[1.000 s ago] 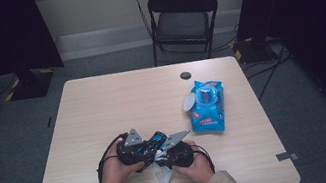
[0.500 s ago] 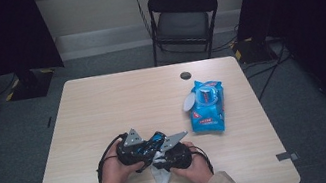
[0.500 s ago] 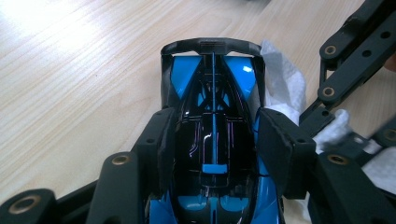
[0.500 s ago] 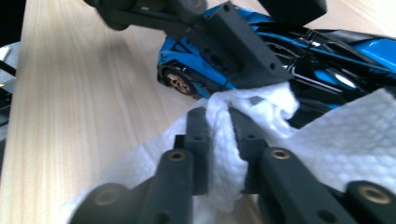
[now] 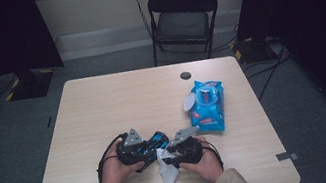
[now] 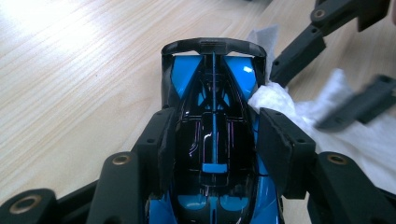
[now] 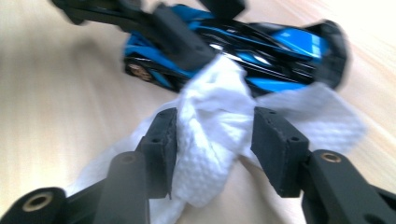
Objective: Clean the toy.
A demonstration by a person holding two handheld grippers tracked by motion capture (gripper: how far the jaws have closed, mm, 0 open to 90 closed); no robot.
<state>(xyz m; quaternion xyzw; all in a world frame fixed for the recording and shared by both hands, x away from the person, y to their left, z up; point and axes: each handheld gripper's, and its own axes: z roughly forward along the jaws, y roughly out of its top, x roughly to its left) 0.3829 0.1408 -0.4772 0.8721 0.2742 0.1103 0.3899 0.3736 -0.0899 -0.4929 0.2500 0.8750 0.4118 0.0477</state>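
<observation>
— Blue and black toy car point(image 6: 214, 135): your left tongs point(image 6: 215, 140) are clamping its sides, just over the desk point(image 5: 103, 107).

— And the right tongs point(image 7: 212, 140)?

— They have just been opening, the white wipe point(image 7: 210, 140) lying loose between them, touching the car. Wiping is looking only partly done.

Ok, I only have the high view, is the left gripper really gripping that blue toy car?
Observer: Yes, the left gripper presses its fingers on both sides of the blue toy car.
Operator: Does the right one hold the white wipe?
Observer: No, the right gripper has just been opening; the white wipe lies loose between its fingers.
Operator: Does the wipe touch the car?
Observer: Yes, it bunches against the car's side.
</observation>
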